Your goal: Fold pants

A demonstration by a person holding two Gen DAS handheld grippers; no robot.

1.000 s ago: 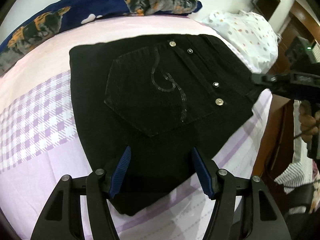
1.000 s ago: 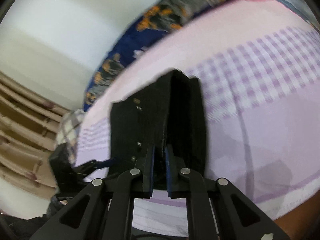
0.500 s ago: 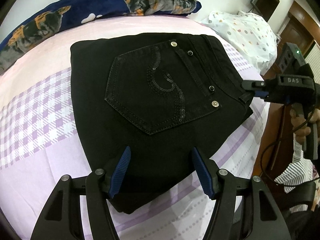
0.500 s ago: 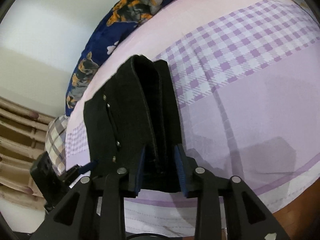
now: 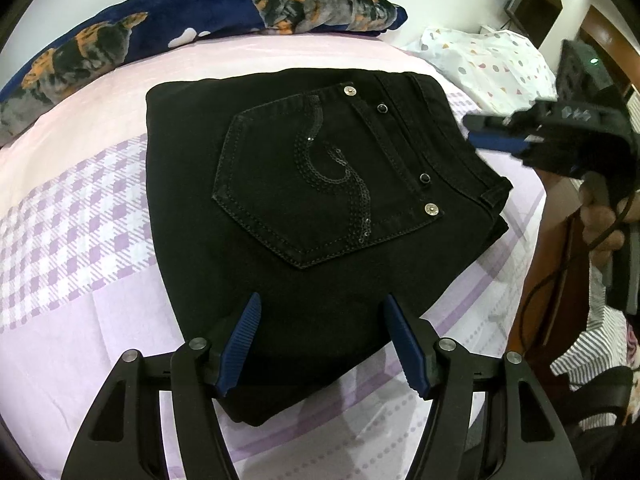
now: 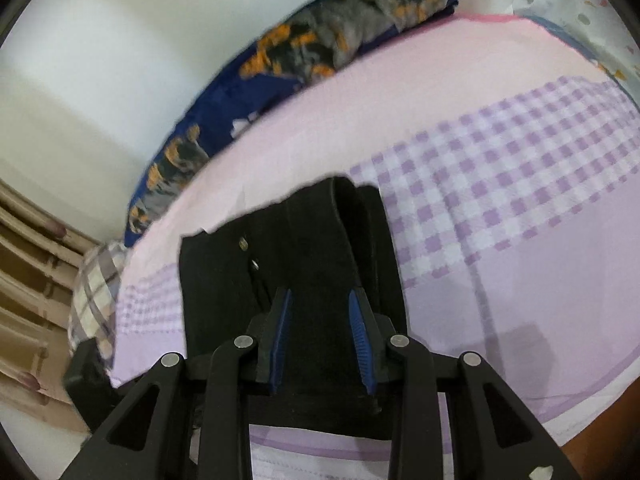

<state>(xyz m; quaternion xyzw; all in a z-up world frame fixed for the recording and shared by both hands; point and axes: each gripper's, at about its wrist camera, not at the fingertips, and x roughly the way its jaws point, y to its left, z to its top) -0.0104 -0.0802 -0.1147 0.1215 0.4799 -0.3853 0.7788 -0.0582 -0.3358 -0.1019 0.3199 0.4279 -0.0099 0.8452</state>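
Both pairs of jaws stand wide apart and hold nothing. On the left gripper (image 5: 322, 340) the blue pads frame the near corner of the black pants (image 5: 320, 220), which lie folded in a thick stack on the bed (image 5: 80, 208), back pocket (image 5: 320, 184) facing up. From its own camera, the right gripper (image 6: 322, 340) hovers over the waistband end of the stack, with its pads on each side of the folded layers. A dog-print blanket (image 5: 200, 12) lies along the far edge.

light: even, indoor | shadows: soft | edges: fisheye-warped, dark corners | right view: slightly blurred, perhaps motion
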